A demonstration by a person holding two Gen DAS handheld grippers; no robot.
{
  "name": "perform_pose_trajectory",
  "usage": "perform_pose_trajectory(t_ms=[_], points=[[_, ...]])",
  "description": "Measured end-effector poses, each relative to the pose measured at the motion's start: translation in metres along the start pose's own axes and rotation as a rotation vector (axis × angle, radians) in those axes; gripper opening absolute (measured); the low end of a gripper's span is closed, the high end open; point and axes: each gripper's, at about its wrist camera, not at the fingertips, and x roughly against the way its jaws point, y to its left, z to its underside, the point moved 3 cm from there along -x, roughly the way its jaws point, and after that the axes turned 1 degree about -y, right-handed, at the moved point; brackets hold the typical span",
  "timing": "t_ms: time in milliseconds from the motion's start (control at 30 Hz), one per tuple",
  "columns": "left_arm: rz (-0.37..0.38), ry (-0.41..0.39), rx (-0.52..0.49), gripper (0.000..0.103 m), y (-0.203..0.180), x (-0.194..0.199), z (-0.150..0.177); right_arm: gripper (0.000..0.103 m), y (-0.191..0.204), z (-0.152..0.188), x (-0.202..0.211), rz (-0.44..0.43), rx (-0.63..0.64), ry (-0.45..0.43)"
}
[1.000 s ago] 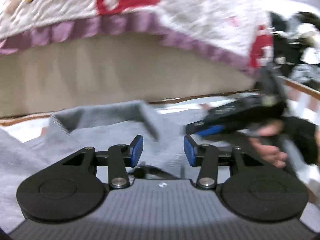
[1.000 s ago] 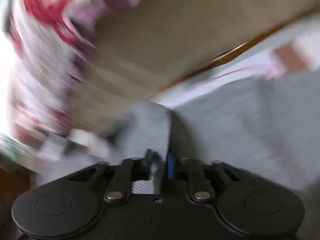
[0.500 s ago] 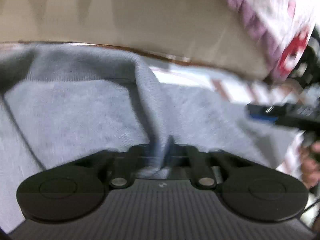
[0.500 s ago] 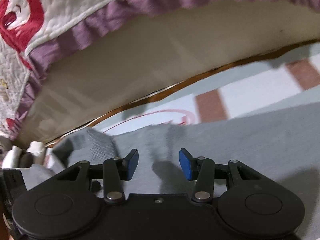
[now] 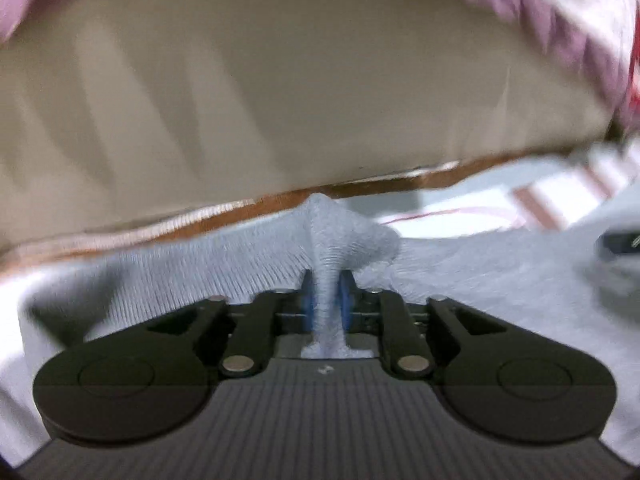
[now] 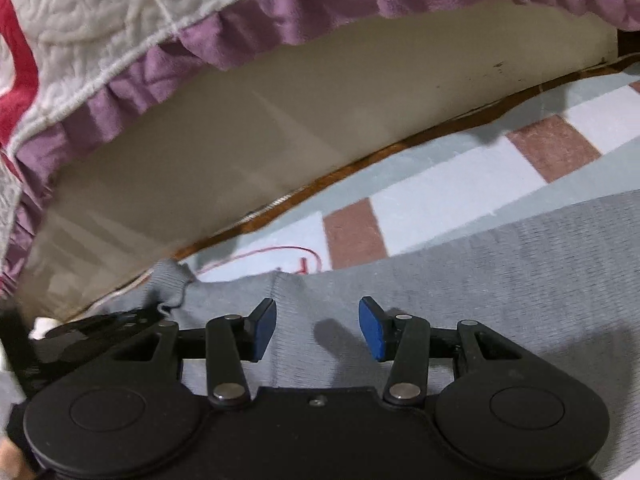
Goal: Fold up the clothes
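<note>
A grey knitted sweater [image 5: 460, 272] lies spread on a checked blanket. My left gripper [image 5: 327, 300] is shut on a pinched ridge of its ribbed fabric, which bunches up between the blue pads. In the right wrist view the same grey sweater [image 6: 500, 272] covers the lower half of the frame. My right gripper [image 6: 317, 328] hovers just above it, open, with nothing between its fingers. The left gripper [image 6: 100, 324] shows there at the far left, dark and partly hidden, beside a raised ribbed cuff [image 6: 170, 280].
A beige mattress side [image 6: 320, 112] rises right behind the sweater, with a brown trim along its base. A white quilt with purple frill [image 6: 224, 32] hangs over its top. The blanket [image 6: 440, 184] has pale blue, white and brown squares.
The left gripper went from open to shut on the sweater and pulled the fabric up. The right gripper let go of the sweater and now stands open.
</note>
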Motion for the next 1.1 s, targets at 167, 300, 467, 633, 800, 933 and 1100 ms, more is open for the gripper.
perform_pose_trajectory(t_ms=[167,300,467,633,800,933,1100], points=[[0.008,-0.036,0.176,0.041,0.027,0.064,0.019,0.052,-0.004,-0.001,0.000,0.013,-0.018,0.002],[-0.063,-0.063,0.251,0.048,0.040,0.120,0.055,0.052,0.005,0.005,-0.010,-0.030,-0.019,0.033],[-0.111,0.059,0.167,0.057,0.014,0.129,0.108,0.052,0.021,0.017,-0.018,-0.056,-0.015,0.079],[-0.239,0.055,0.153,0.073,0.016,0.128,0.139,0.052,0.020,0.032,0.013,-0.103,-0.032,0.112],[-0.298,0.057,0.073,0.002,0.016,0.135,0.140,0.060,-0.038,0.051,0.071,-0.070,-0.229,0.085],[-0.384,0.032,0.126,0.003,0.029,0.143,0.134,0.060,-0.077,0.072,0.096,0.009,-0.377,0.059],[-0.441,-0.014,-0.030,0.040,-0.007,0.167,0.131,0.061,-0.084,0.074,0.100,0.014,-0.413,0.026]])
